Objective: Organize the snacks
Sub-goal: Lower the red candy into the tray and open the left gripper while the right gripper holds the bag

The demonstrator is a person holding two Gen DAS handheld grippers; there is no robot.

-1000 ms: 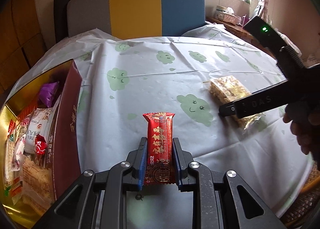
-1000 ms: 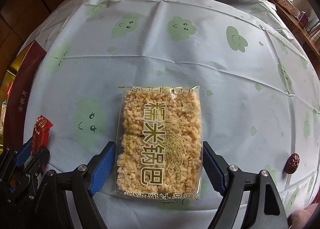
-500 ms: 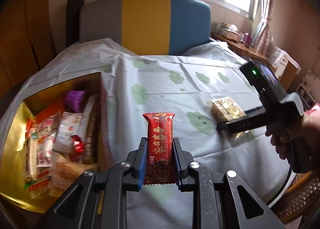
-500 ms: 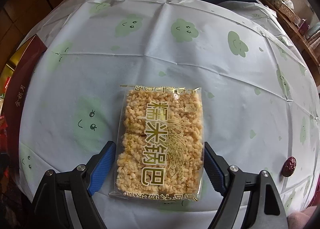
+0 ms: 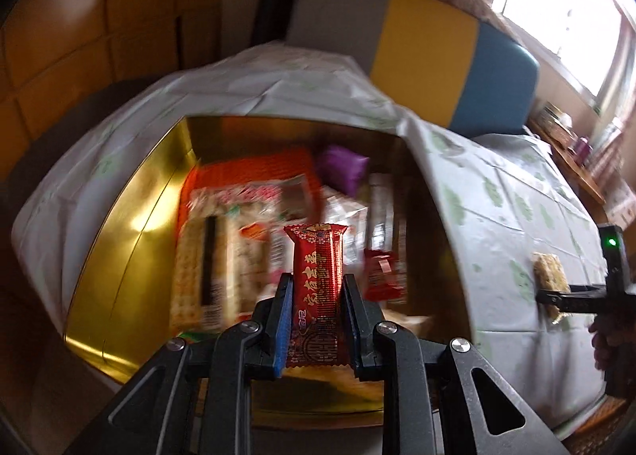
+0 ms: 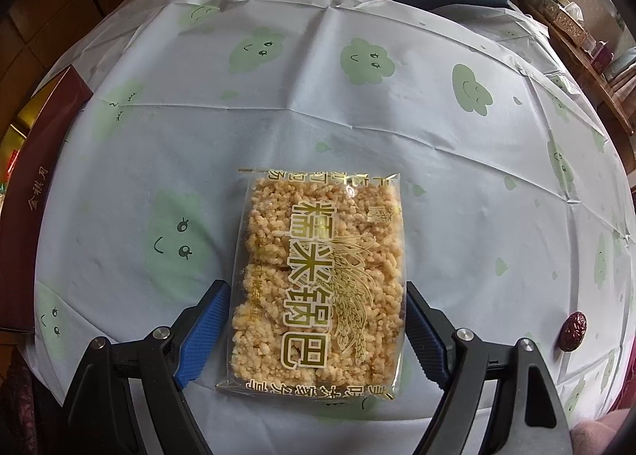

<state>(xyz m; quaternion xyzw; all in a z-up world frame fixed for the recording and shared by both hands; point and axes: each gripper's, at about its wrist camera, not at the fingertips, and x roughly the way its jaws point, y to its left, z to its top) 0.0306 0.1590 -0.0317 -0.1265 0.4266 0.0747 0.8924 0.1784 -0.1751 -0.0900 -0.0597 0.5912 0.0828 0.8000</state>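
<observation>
My left gripper (image 5: 316, 292) is shut on a red snack bar (image 5: 318, 284) and holds it upright above the gold-lined box (image 5: 131, 216), which holds several snack packs. My right gripper (image 6: 316, 328) is open, one finger on each side of a clear pack of rice crackers (image 6: 322, 276) that lies flat on the tablecloth. The fingers stand at the pack's long edges; contact cannot be told. In the left wrist view the rice cracker pack (image 5: 550, 282) and the right gripper (image 5: 556, 298) show at the far right.
The box's dark red outer wall (image 6: 35, 192) stands at the table's left edge. A red date (image 6: 572, 332) lies on the cloth at the right. A grey, yellow and blue chair back (image 5: 417, 45) is behind the table. A wooden shelf with boxes (image 6: 572, 26) stands at the right.
My left gripper has swung left with the red bar, from over the tablecloth to over the box. My right gripper has stayed around the rice cracker pack, barely moving.
</observation>
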